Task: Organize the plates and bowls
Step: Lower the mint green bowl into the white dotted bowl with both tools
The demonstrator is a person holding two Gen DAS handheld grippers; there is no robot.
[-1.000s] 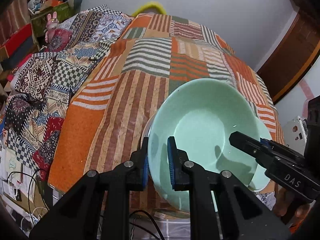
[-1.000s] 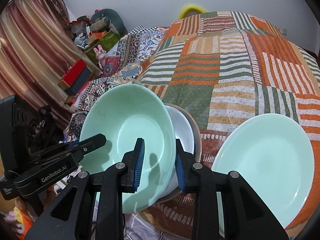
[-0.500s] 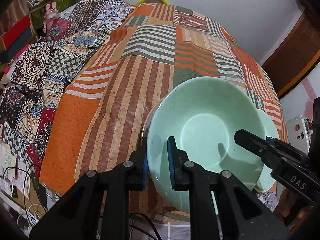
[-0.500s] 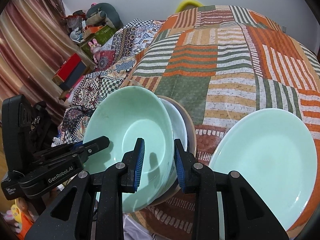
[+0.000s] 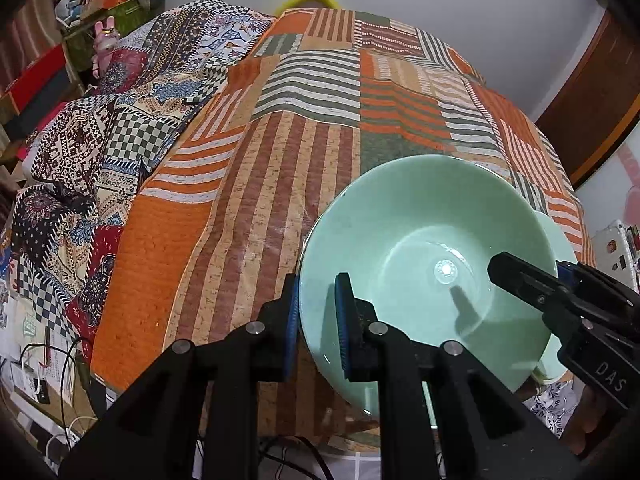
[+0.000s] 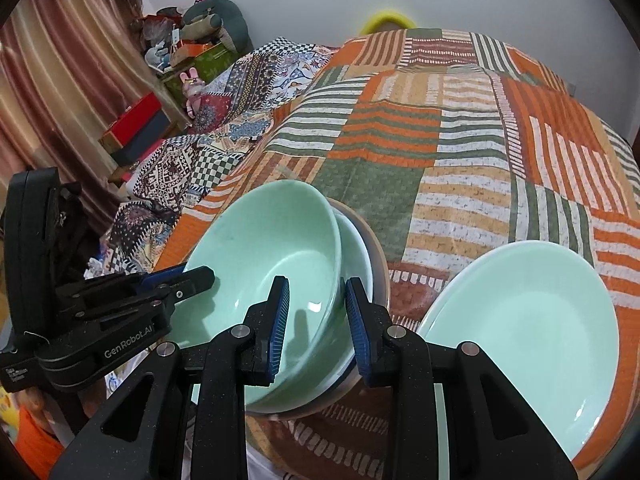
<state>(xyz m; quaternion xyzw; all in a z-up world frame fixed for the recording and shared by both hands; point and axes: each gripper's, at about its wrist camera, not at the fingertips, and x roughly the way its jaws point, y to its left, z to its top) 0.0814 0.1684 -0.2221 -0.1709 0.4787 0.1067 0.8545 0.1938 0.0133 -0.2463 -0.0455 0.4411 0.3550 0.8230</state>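
Grippers (image 5: 316, 320) (image 6: 316, 320) clamped on bowl (image 6: 272, 248) rim

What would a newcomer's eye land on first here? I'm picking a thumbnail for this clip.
The mint-green bowl at the bed's near edge, nested in a stack of bowls and pinched at its rim by both the left gripper and the right gripper. Next, the loud orange-striped patchwork bedspread under everything, and the big mint-green plate lying to the stack's right.
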